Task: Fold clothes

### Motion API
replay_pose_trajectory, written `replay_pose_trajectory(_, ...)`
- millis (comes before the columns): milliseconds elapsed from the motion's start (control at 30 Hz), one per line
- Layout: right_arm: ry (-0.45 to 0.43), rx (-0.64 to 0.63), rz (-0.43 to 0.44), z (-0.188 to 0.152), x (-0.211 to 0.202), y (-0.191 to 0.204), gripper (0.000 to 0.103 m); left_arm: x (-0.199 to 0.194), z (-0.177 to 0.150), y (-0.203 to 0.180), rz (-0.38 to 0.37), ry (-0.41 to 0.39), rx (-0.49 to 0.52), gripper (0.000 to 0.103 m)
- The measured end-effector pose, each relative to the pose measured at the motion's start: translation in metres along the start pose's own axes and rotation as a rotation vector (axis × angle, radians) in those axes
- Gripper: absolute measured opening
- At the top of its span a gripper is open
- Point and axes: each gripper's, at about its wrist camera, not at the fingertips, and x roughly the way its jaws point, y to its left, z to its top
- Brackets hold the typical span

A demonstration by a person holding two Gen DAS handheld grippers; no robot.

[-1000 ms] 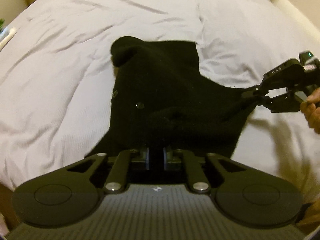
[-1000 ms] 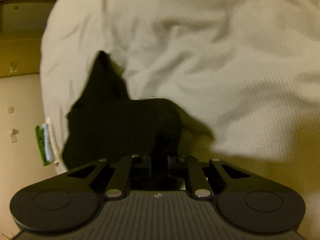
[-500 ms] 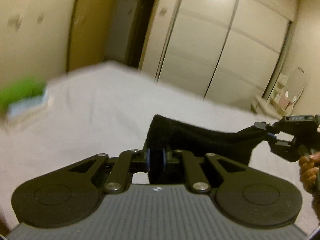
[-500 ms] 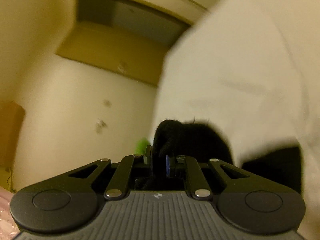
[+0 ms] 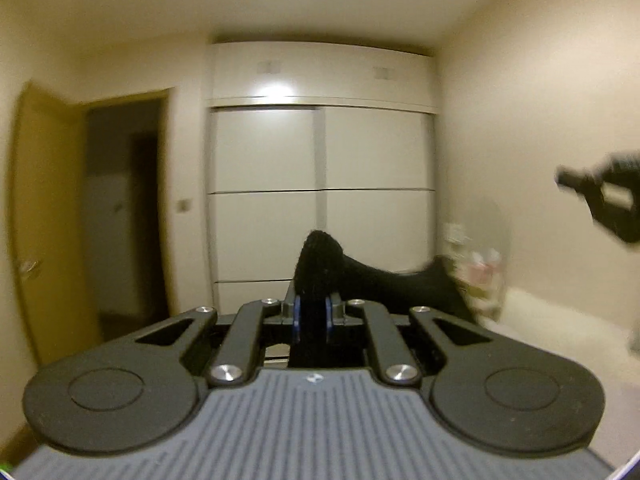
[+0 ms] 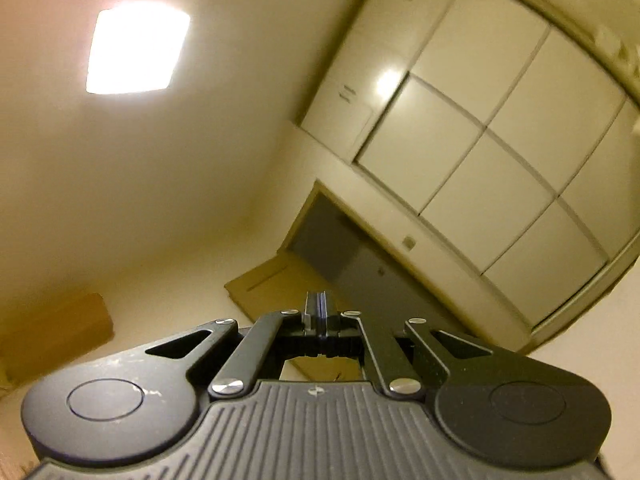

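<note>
Fabric first: the black garment point(image 5: 320, 268) you are holding is a thick, fuzzy knit with a matte, light-swallowing surface, and it bunches into a rounded hump above your left gripper point(image 5: 311, 318), whose fingers are pinching a fold of it between their blue-edged pads. From that hump the cloth runs off to the right in a sagging, curved band, ending in a blurred corner near the pale bed point(image 5: 560, 328) at the lower right of the left wrist view; it hangs lifted in the air rather than lying flat. Your right gripper point(image 6: 321, 312) has its fingers pressed together with nothing visible between them, and its ribbed grey body and round black pivot caps fill the bottom of its own view. In the left wrist view it appears only as a dark smear at the right edge, well apart from the garment. Around you the room is plain and smooth: a white sliding wardrobe point(image 5: 320, 184) made of flat rectangular panels with thin seams, a glossy patch of reflected light on it, an open brown door point(image 5: 48, 216) beside a dark doorway, cream walls, and a bright square ceiling lamp point(image 6: 136, 46) in the tilted right wrist view.
</note>
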Motion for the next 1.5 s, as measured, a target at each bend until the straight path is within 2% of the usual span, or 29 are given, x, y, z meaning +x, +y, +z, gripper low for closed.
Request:
replay_pose_trajectory(33,-0.007,-0.018,-0.016,-0.004,-0.014,0.01,0.003,-0.011,-0.03,-0.004,-0.044,0.063,0.013,0.008)
replay_pose_trajectory(100,0.027,-0.015,-0.069,-0.035,-0.039,0.009,0.015,-0.034,-0.097,-0.013,-0.13,0.212,0.034,0.008)
replay_pose_trajectory(133,0.081,0.001,-0.126,-0.062,-0.05,-0.002,0.02,-0.045,-0.131,-0.017,-0.173,0.286,0.045,0.008)
replay_pose_trajectory(167,0.136,0.018,-0.184,-0.088,-0.061,-0.012,0.03,-0.057,-0.165,-0.021,-0.216,0.36,0.055,0.008)
replay_pose_trajectory(300,0.36,0.09,-0.418,-0.198,-0.105,-0.056,0.036,-0.103,-0.3,-0.039,-0.389,0.657,0.098,0.009)
replay_pose_trajectory(333,0.445,0.141,-0.498,-0.234,-0.114,-0.075,0.037,-0.117,-0.344,-0.037,-0.375,0.784,0.061,0.009)
replay_pose_trajectory(367,0.533,0.199,-0.578,-0.272,-0.125,-0.094,0.037,-0.132,-0.39,-0.034,-0.326,0.932,0.003,0.008)
replay_pose_trajectory(400,0.628,0.275,-0.658,-0.31,-0.138,-0.114,0.037,-0.148,-0.426,-0.029,-0.274,1.04,-0.053,0.005)
replay_pose_trajectory(467,0.771,0.39,-0.789,-0.374,-0.166,-0.143,0.037,-0.181,-0.471,-0.023,-0.185,1.163,-0.141,0.004)
replay_pose_trajectory(500,0.845,0.428,-0.849,-0.403,-0.178,-0.152,0.037,-0.192,-0.484,-0.021,-0.149,1.197,-0.178,0.004)
replay_pose_trajectory(567,0.971,0.469,-0.929,-0.453,-0.194,-0.165,0.041,-0.207,-0.488,-0.016,-0.096,1.187,-0.279,0.011)
replay_pose_trajectory(633,1.058,0.466,-0.95,-0.488,-0.198,-0.17,0.048,-0.217,-0.487,-0.008,-0.021,1.136,-0.399,0.023)
replay_pose_trajectory(667,1.092,0.449,-0.946,-0.506,-0.191,-0.17,0.051,-0.22,-0.487,-0.002,0.015,1.109,-0.467,0.023)
replay_pose_trajectory(733,1.128,0.391,-0.911,-0.516,-0.173,-0.175,0.054,-0.217,-0.498,0.015,0.092,1.069,-0.618,0.023)
replay_pose_trajectory(800,1.132,0.304,-0.866,-0.519,-0.143,-0.172,0.068,-0.206,-0.508,0.026,0.155,1.052,-0.734,0.024)
replay_pose_trajectory(833,1.135,0.253,-0.846,-0.523,-0.124,-0.172,0.069,-0.201,-0.513,0.032,0.185,1.044,-0.79,0.024)
replay_pose_trajectory(933,1.145,0.079,-0.782,-0.537,-0.059,-0.175,0.069,-0.19,-0.53,0.034,0.227,1.003,-0.888,0.027)
replay_pose_trajectory(1033,1.143,-0.067,-0.75,-0.552,-0.005,-0.184,0.069,-0.184,-0.542,0.035,0.27,0.998,-0.94,0.028)
replay_pose_trajectory(1133,1.176,-0.212,-0.781,-0.586,0.04,-0.201,0.069,-0.181,-0.548,0.037,0.302,0.996,-0.981,0.028)
replay_pose_trajectory(1200,1.229,-0.324,-0.825,-0.611,0.06,-0.214,0.074,-0.183,-0.551,0.037,0.311,0.997,-1.003,0.03)
replay_pose_trajectory(1233,1.262,-0.38,-0.847,-0.623,0.066,-0.218,0.073,-0.184,-0.553,0.038,0.315,0.997,-1.015,0.031)
replay_pose_trajectory(1267,1.291,-0.423,-0.858,-0.632,0.064,-0.221,0.055,-0.184,-0.555,0.037,0.309,1.001,-1.022,0.031)
replay_pose_trajectory(1300,1.301,-0.44,-0.867,-0.635,0.056,-0.224,0.019,-0.184,-0.555,0.036,0.305,1.007,-1.021,0.031)
replay_pose_trajectory(1333,1.304,-0.446,-0.877,-0.636,0.047,-0.226,0.0,-0.184,-0.555,0.036,0.299,1.012,-1.022,0.031)
replay_pose_trajectory(1400,1.247,-0.362,-0.911,-0.616,0.013,-0.229,0.0,-0.186,-0.556,0.037,0.286,1.017,-1.035,0.031)
replay_pose_trajectory(1500,1.166,-0.127,-0.991,-0.571,-0.059,-0.233,0.0,-0.191,-0.558,0.038,0.276,1.02,-1.08,0.031)
